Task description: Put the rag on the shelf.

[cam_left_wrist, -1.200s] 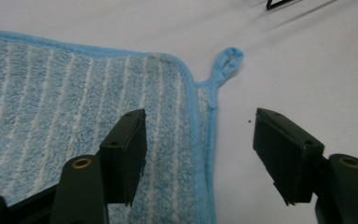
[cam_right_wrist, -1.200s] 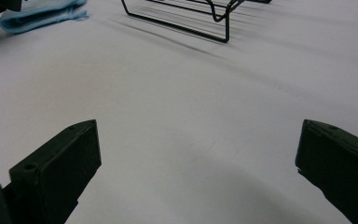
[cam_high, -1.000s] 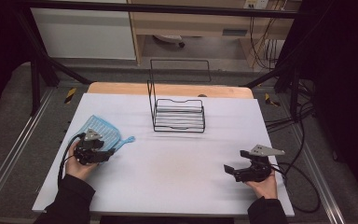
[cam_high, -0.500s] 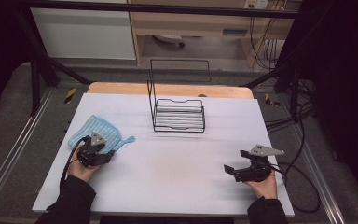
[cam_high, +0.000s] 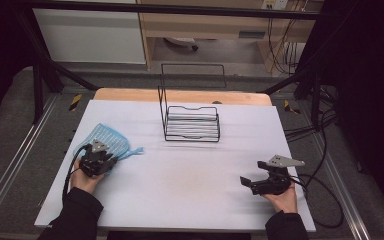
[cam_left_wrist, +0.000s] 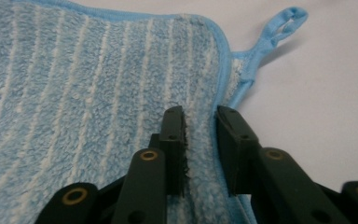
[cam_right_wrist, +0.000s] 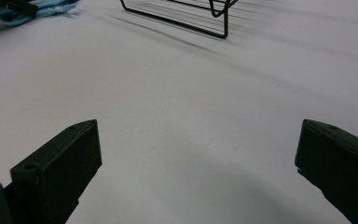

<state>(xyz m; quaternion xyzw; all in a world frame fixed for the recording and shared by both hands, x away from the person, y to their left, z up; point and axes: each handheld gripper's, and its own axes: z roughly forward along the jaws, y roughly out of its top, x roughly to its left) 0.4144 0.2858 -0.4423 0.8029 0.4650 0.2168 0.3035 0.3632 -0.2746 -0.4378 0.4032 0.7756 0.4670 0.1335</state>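
**Two grippers: one closing on cloth edge, one held wide apart**

Two grippers are in use. In the left gripper view, the left gripper (cam_left_wrist: 200, 140) has its jaws lowered onto the blue striped cloth (cam_left_wrist: 84, 107), near the cloth's bound edge. The jaws stand a narrow gap apart with a ridge of pile between them. One jaw sits on the striped pile; the other sits at the blue binding. Whether the fabric is actually pinched cannot be told.

In the high view, the left gripper (cam_high: 96, 161) rests on the near right part of the cloth (cam_high: 105, 136), which lies flat on the left side of the white table (cam_high: 190, 175). The person's left hand (cam_high: 82, 179) grasps the gripper from below. The cloth's hanging loop (cam_left_wrist: 279, 28) extends off one corner onto the bare table surface.

The right gripper (cam_right_wrist: 198, 172) has its jaws spread wide, with nothing between them; bare table surface shows beneath. In the high view, the right gripper (cam_high: 252, 184) sits low over the right near part of the table, held by the right hand (cam_high: 282, 197), well apart from the cloth.

A black wire rack (cam_high: 191, 122) stands at the far middle of the table, between the two grippers and beyond both. A cable (cam_high: 325, 200) trails from the right gripper off the table's right edge.
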